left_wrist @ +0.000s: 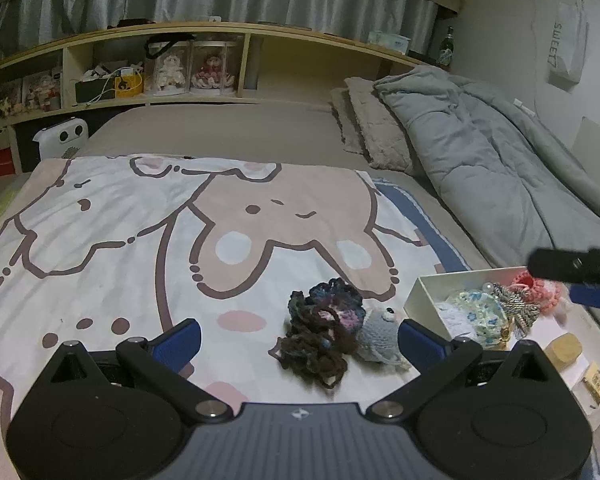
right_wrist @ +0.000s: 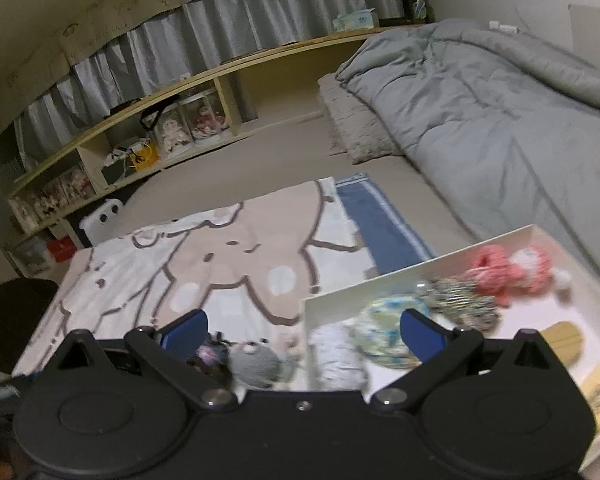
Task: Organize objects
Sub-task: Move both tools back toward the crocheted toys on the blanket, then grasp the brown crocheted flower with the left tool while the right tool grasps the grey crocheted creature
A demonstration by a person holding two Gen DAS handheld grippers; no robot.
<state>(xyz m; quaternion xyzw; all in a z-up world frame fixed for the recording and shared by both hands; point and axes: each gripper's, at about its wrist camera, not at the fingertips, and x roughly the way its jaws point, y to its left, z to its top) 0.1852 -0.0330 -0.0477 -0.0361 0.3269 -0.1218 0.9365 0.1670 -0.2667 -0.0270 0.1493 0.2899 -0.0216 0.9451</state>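
Observation:
A dark crocheted scrunchie (left_wrist: 322,332) and a grey crocheted fish toy (left_wrist: 378,332) lie on the cartoon blanket (left_wrist: 140,240), between the fingers of my open, empty left gripper (left_wrist: 300,338). A white box (left_wrist: 424,288) at the right holds a floral fabric piece (left_wrist: 480,312), a striped scrunchie (left_wrist: 520,304) and a pink crocheted item (left_wrist: 540,288). My right gripper (right_wrist: 304,332) is open and empty above the box's (right_wrist: 532,230) left wall; it shows in the left wrist view (left_wrist: 580,276) over the box. The grey fish (right_wrist: 256,364) sits just left of the box.
A grey duvet (left_wrist: 500,152) and pillows (left_wrist: 372,128) lie along the right. A wooden shelf (left_wrist: 140,68) with dolls runs across the back. A wooden piece (left_wrist: 564,350) and a card lie in the box's near part.

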